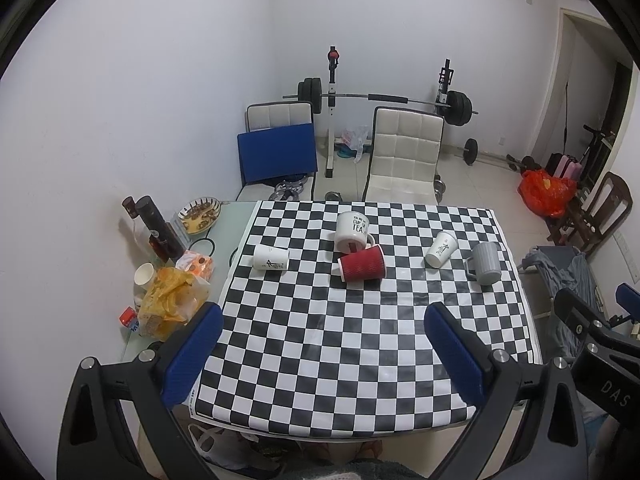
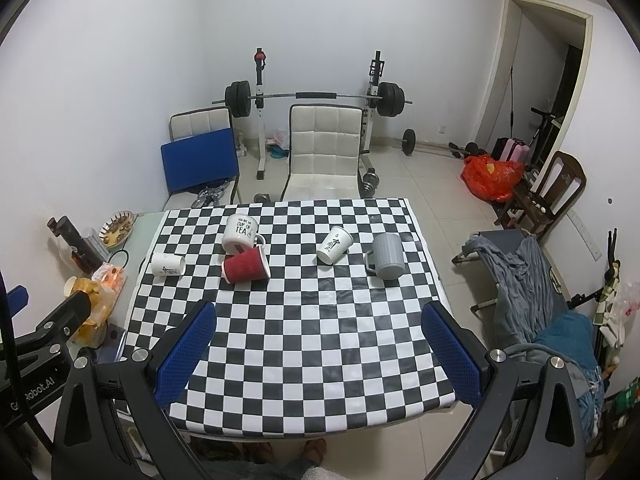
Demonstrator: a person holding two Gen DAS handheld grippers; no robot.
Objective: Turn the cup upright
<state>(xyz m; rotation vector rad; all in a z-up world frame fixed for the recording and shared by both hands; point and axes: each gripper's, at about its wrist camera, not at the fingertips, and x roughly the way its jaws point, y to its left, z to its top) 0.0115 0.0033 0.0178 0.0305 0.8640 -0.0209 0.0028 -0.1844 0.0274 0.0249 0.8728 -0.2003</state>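
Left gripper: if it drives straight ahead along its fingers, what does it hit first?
Likely the red paper cup, lying on its side near the centre line between the open fingers of the left gripper. Only bare checkered tablecloth lies before it. Height above the table is unclear.

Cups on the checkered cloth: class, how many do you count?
5: white paper cup far left, white tea mug centre back, red cup before it, second white paper cup right, grey mug far right.

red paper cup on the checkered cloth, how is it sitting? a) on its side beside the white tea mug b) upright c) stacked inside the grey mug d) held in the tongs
a: the red paper cup lies on its side right beside the white tea mug, far from both open tongs.
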